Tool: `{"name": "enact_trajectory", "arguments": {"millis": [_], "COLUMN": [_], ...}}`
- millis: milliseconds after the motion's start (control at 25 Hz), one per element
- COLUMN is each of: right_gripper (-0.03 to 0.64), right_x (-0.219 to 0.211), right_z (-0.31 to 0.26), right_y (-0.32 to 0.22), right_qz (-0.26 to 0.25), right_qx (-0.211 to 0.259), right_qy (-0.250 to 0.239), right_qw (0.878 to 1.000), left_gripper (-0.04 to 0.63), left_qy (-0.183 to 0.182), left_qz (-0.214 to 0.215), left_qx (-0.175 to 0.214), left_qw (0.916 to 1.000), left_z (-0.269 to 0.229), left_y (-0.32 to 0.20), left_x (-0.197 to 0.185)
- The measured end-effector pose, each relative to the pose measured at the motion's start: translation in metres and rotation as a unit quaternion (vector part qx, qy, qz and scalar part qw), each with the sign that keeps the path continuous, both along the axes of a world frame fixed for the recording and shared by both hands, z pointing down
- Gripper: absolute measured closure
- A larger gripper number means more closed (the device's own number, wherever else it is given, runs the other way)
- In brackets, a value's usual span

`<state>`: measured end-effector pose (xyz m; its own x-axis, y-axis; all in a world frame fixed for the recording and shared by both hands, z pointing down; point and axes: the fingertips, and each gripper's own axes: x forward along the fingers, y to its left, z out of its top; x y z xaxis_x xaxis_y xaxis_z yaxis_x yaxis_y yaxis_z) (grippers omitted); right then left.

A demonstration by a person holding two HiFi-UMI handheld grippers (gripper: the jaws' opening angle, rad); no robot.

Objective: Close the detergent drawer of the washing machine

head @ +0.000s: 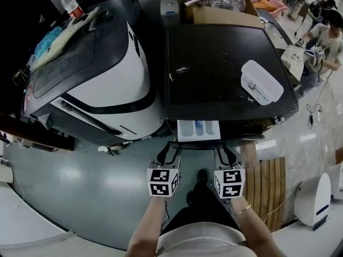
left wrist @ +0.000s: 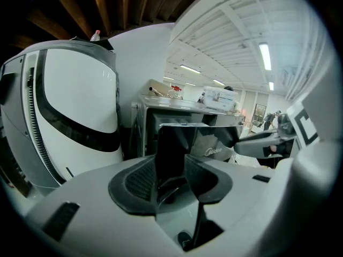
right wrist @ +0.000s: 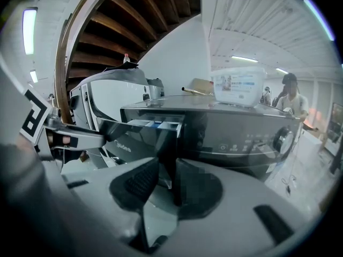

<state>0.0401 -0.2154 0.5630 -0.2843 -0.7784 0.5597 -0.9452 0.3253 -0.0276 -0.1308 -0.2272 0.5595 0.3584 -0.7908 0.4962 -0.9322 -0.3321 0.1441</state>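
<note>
A: Drawer shut yet?
B: No. The drawer (head: 198, 128) stuck out from the washer's (head: 214, 68) front edge, near its left corner, compartments showing.
A: Claws?
B: Left gripper (head: 169, 151) and right gripper (head: 228, 151) both had jaws apart, gripping nothing, one at each end of the drawer's front. Couldn't tell if they touched it. By my read, the whole push-in was left.

Bright, even indoor light from ceiling tubes (left wrist: 264, 56) at 1 o'clock; heavy fisheye bending, dark vignette at corners; near foreground blurred.
</note>
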Motion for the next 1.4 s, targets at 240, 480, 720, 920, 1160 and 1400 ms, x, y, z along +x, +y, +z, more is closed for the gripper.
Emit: {"name": "enact_trajectory", "arguments": {"millis": [240, 480, 720, 920, 1160, 1400], "right_gripper": [0.529, 0.529, 0.529, 0.529, 0.529, 0.529], "right_x": [-0.001, 0.0, -0.001, -0.001, -0.001, -0.002], "right_z": [0.001, 0.0, -0.001, -0.001, -0.002, -0.001], "right_y": [-0.007, -0.017, -0.025, -0.03, -0.039, -0.046], "right_qz": [-0.003, -0.002, -0.002, -0.002, -0.002, -0.001], "right_qx": [-0.001, -0.003, -0.001, 0.001, 0.0, 0.0], "right_qy": [-0.002, -0.001, -0.003, -0.005, -0.006, -0.006], "right_qw": [1.0, 1.0, 1.0, 1.0, 1.0, 1.0], "left_gripper": [0.436, 0.436, 0.436, 0.436, 0.436, 0.436], "left_qy": [0.001, 0.002, 0.002, 0.002, 0.002, 0.002], "left_qz": [-0.006, -0.009, -0.011, -0.015, -0.019, -0.021], "left_qx": [0.0, 0.0, 0.001, 0.002, 0.001, 0.002], "left_qw": [1.0, 1.0, 0.9999, 0.9999, 0.9998, 0.9998], "left_z": [0.001, 0.0, -0.001, -0.001, -0.001, -0.001], "left_y": [-0.007, -0.017, -0.024, -0.03, -0.038, -0.046], "left_x": [-0.001, -0.001, -0.001, -0.001, -0.002, -0.003]}}
